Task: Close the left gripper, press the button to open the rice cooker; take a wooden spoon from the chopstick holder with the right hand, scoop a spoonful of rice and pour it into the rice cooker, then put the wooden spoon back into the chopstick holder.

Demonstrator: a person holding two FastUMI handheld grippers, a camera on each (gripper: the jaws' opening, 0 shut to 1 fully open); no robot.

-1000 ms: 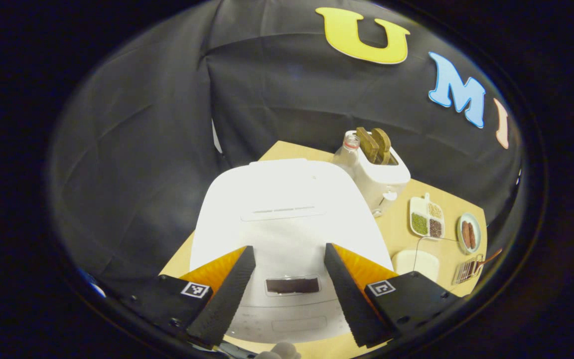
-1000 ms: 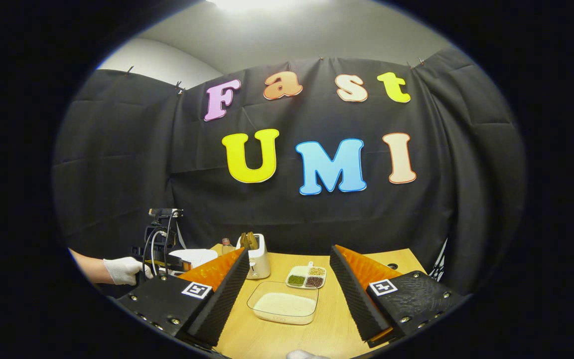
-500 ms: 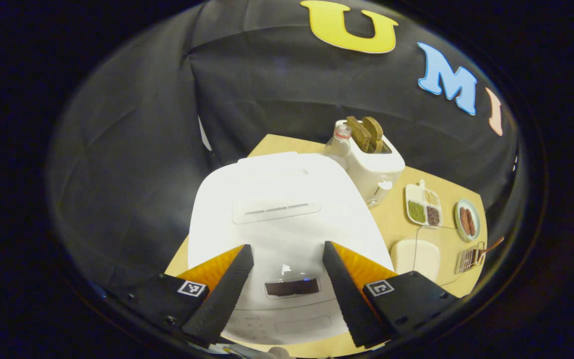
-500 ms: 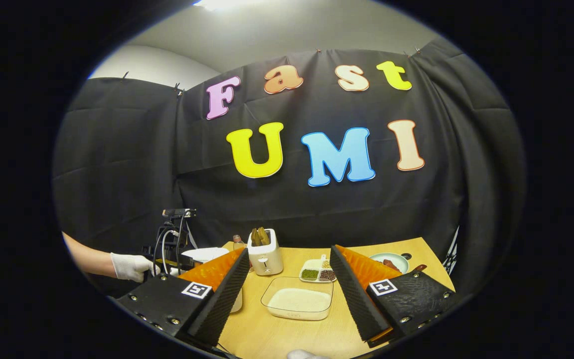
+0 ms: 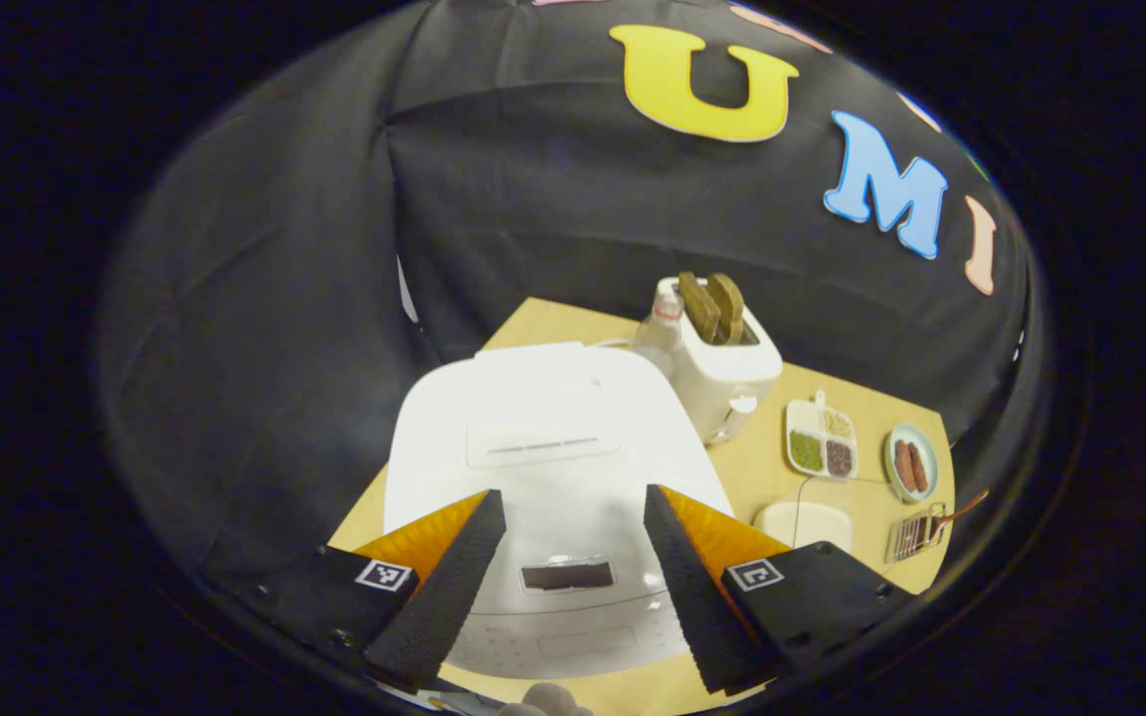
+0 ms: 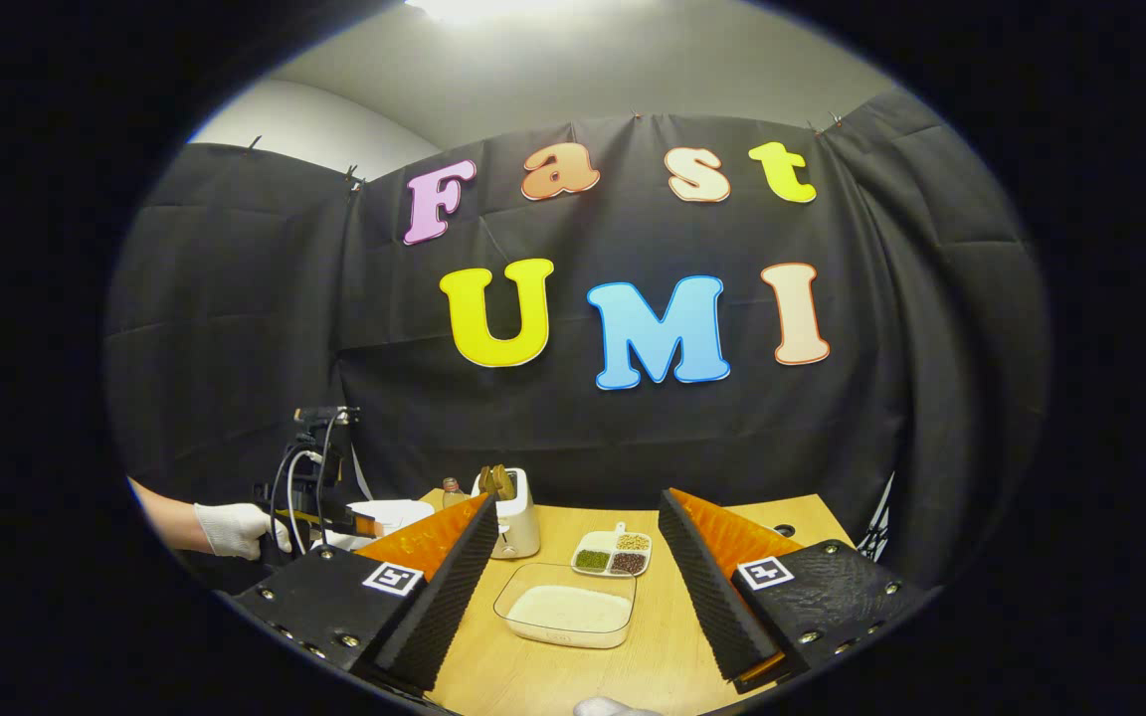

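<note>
Left tool (image 5: 565, 587) has pulled back a bit above the shut rice cooker (image 5: 543, 447) on the desk (image 5: 772, 467), fingers still wide, so closing and the button press remain; right tool (image 6: 573, 587) hangs wide, empty, over the rice dish (image 6: 566, 609).

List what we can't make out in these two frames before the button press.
- Cooker front buttons, left gripper view: low on the panel, too washed out to tell the release.
- Spoon in the holder, left gripper view: tiny at the fisheye edge, bowl hidden in the holder.
- Cooker, right gripper view: mostly hidden behind the right gripper's finger and the left gripper.
- Rice dish, left gripper view: near corner cut by a finger.
</note>
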